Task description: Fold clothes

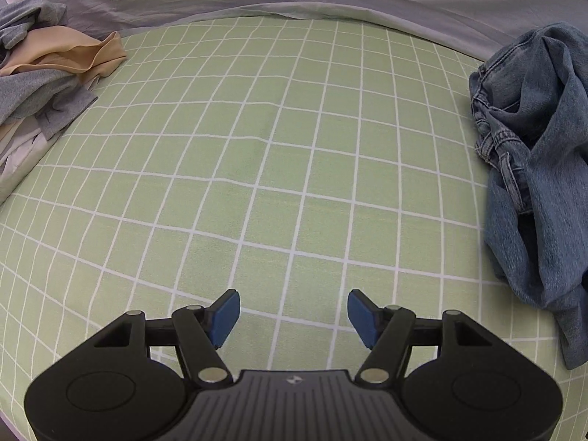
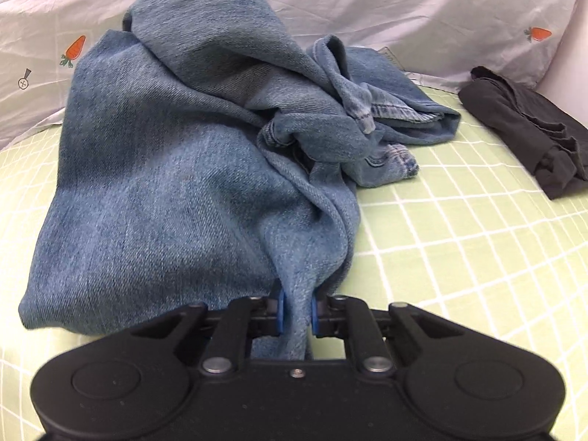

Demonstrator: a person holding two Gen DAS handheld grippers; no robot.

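A: State the position of the jeans [image 2: 176, 169] and the right gripper [image 2: 297, 310]

B: Jeans lie crumpled on the green checked sheet [image 2: 459, 257], bunched toward 12 o'clock in the right wrist view. The right gripper's blue pads are clamped on a ridge of denim at the near edge

A: And the left gripper [image 1: 293, 316]?

B: Jaws wide, nothing between them, over bare sheet; the jeans sit at its 3 o'clock, a grey and tan pile [image 1: 44, 73] at 10 o'clock. A dark garment [image 2: 529, 128] lies compact at the right gripper's 2 o'clock

A: Step in hand?

B: Judged: drawing the jeans out for spreading. The next move calls for a second grip by the left gripper, then pulling the denim flat
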